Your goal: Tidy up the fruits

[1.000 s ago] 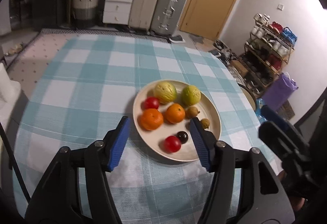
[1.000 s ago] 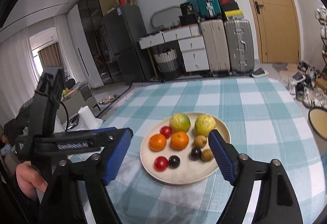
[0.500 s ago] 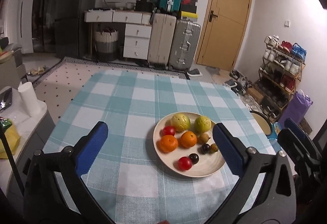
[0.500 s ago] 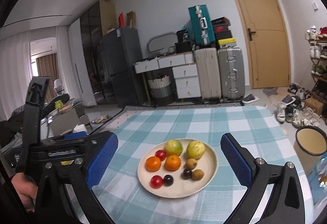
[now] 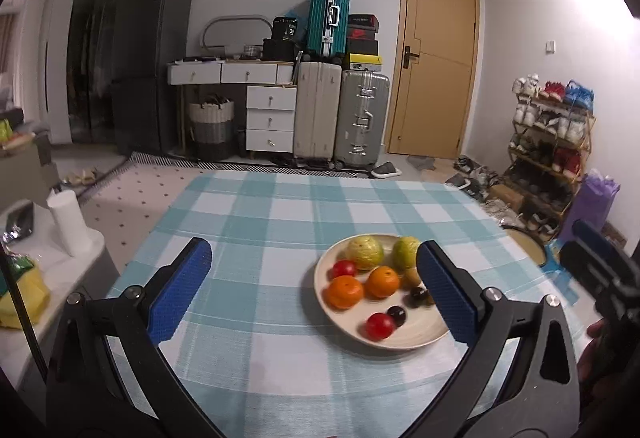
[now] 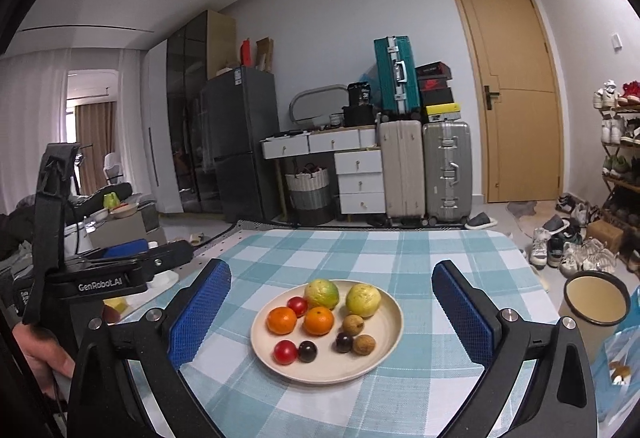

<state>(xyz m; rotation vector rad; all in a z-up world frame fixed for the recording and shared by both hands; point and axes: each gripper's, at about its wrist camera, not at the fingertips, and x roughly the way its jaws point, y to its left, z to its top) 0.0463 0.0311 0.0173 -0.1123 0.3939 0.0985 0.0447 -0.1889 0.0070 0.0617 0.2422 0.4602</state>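
Left gripper: jaws at widest, just opened, nothing between the pads, held above near tablecloth.
Right gripper: likewise spread full, just opened, empty, plate framed between its fingers but well beyond them.
Plate: one, cream, on checked tablecloth, right of centre; all fruit on it, paired by kind.
Near row: red tomatoes, two, one near and one far; dark plums, two. Judged soft-skinned, smooth, prone to roll; light squeeze across the middle advised.
Brown longan-like fruits: two, right side; judged light, brittle-shelled.
Oranges: two, mid-plate; judged firm, grippy rind, easiest hold.
Green-yellow guavas: two, far edge; judged heaviest, widest, bruisable; hold at widest girth.
Total: eight fruits.
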